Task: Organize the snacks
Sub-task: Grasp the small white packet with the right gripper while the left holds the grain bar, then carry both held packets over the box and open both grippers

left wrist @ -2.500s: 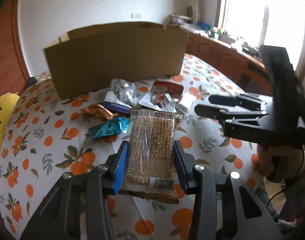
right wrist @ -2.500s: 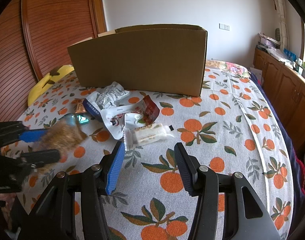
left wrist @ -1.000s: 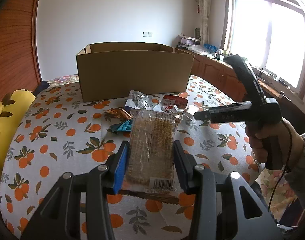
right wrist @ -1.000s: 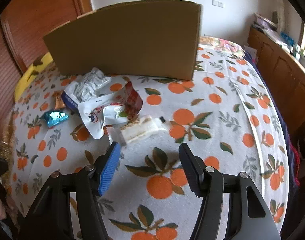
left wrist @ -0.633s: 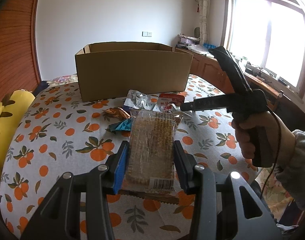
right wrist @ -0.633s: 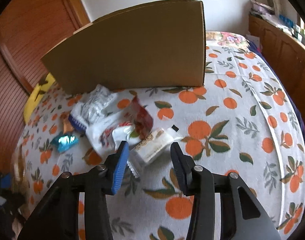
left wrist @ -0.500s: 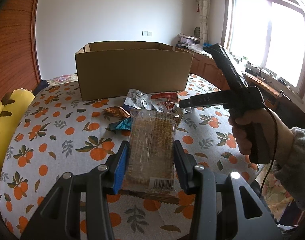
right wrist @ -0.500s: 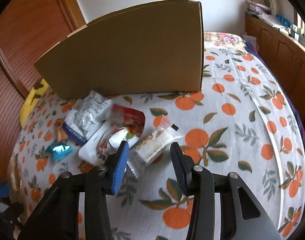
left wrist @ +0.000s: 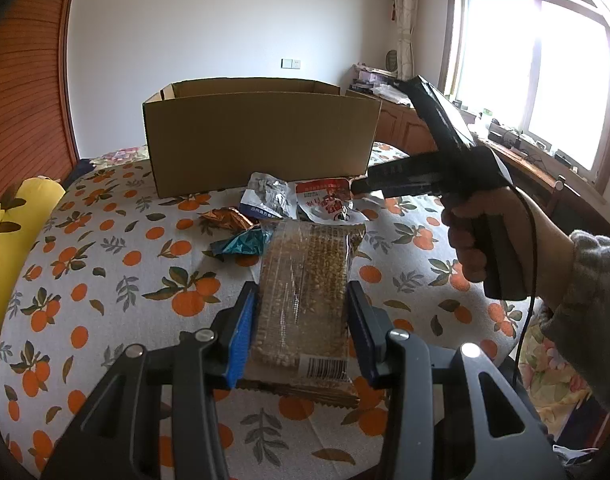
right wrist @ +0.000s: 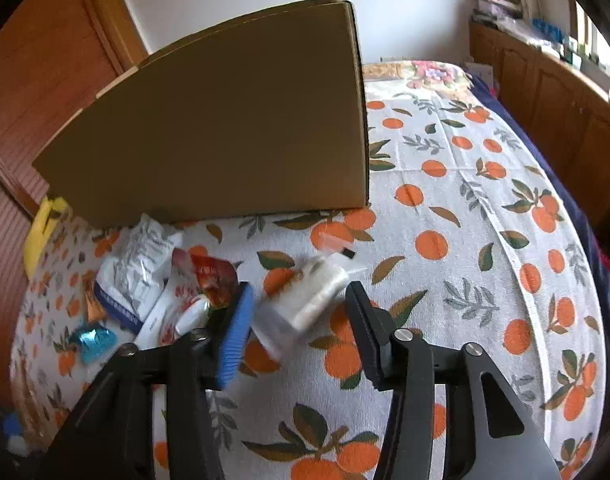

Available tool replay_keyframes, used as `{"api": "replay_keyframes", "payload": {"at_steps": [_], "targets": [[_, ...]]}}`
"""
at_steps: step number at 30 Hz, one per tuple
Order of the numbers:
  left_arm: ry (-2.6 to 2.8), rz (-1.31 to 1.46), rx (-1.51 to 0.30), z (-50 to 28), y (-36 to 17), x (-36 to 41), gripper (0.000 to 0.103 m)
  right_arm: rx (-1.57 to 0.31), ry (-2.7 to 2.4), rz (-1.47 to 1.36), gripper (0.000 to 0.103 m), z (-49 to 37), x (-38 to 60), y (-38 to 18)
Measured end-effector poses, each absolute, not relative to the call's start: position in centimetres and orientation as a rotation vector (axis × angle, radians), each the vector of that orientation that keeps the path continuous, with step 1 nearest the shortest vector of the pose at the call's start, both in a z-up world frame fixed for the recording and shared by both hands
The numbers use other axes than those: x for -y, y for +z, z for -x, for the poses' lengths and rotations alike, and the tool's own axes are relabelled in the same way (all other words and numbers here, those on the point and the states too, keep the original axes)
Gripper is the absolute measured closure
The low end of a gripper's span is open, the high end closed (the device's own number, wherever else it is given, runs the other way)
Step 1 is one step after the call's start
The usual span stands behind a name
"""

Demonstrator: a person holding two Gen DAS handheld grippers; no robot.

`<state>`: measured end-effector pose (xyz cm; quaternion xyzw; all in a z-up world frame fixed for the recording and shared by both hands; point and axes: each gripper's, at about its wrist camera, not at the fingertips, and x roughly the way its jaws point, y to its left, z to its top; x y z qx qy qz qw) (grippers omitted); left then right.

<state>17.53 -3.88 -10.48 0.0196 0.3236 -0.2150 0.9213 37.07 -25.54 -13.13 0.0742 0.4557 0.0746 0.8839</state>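
My left gripper [left wrist: 301, 320] is shut on a clear pack of grain bars [left wrist: 305, 300] and holds it above the table. An open cardboard box [left wrist: 257, 140] stands at the back of the table; it also fills the right wrist view [right wrist: 225, 128]. My right gripper [right wrist: 297, 312] is open, its fingers on either side of a small clear-wrapped white snack [right wrist: 313, 292] lying in front of the box. In the left wrist view the right gripper [left wrist: 357, 188] reaches over the snack pile.
Loose snacks lie in front of the box: a silver pouch [left wrist: 267, 200], a red and white pouch [left wrist: 325, 200], a copper wrapper [left wrist: 225, 218] and a teal wrapper [left wrist: 241, 242]. A yellow cushion [left wrist: 9, 240] sits at the left. The orange-print tablecloth [right wrist: 485, 240] covers the table.
My right gripper has moved forward and down toward the pile until the white snack sits between its fingers. My left gripper has lifted slightly with the grain bar pack and then held still.
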Motion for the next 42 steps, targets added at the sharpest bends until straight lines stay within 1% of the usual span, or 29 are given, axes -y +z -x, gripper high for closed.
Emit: {"api": "replay_keyframes", "payload": {"at_steps": [4,7,8,9,10,11,12,18,26,35,42], "targets": [[-0.441,-0.040,-0.664,-17.5,-10.5,3.9,0.060,-0.953,0.165,-0.192,0.049,-37.7,25.6,-13.0],[-0.441,-0.041,-0.663,-17.5,-10.5,3.9,0.060,-0.952,0.154,-0.178,0.053,-38.0,25.7,-13.1],[-0.441,-0.039,-0.663,-17.5,-10.5,3.9,0.060,-0.953,0.148,-0.156,0.057,-38.0,25.5,-13.0],[-0.439,-0.038,-0.662,-17.5,-10.5,3.9,0.060,-0.954,0.140,-0.136,0.064,-37.9,25.4,-13.0],[-0.439,-0.036,-0.661,-17.5,-10.4,3.8,0.060,-0.953,0.129,-0.112,0.067,-38.0,25.3,-13.1],[-0.439,-0.035,-0.660,-17.5,-10.4,3.8,0.060,-0.952,0.114,-0.075,0.076,-37.8,25.1,-13.1],[-0.437,-0.036,-0.659,-17.5,-10.4,3.7,0.060,-0.950,0.104,-0.050,0.083,-37.7,25.0,-13.2],[-0.429,-0.032,-0.655,-17.5,-10.3,3.4,0.060,-0.926,0.119,0.043,0.083,-35.8,25.0,-12.8],[-0.424,-0.044,-0.643,-17.7,-9.9,3.9,0.060,-0.872,0.180,0.061,0.083,-31.5,25.4,-10.7],[-0.410,-0.057,-0.632,-17.6,-9.5,4.0,0.060,-0.842,0.225,0.085,0.083,-27.8,25.5,-10.5],[-0.395,-0.047,-0.628,-18.1,-9.5,3.6,0.060,-0.825,0.252,0.081,0.082,-26.5,25.1,-10.4]]}}
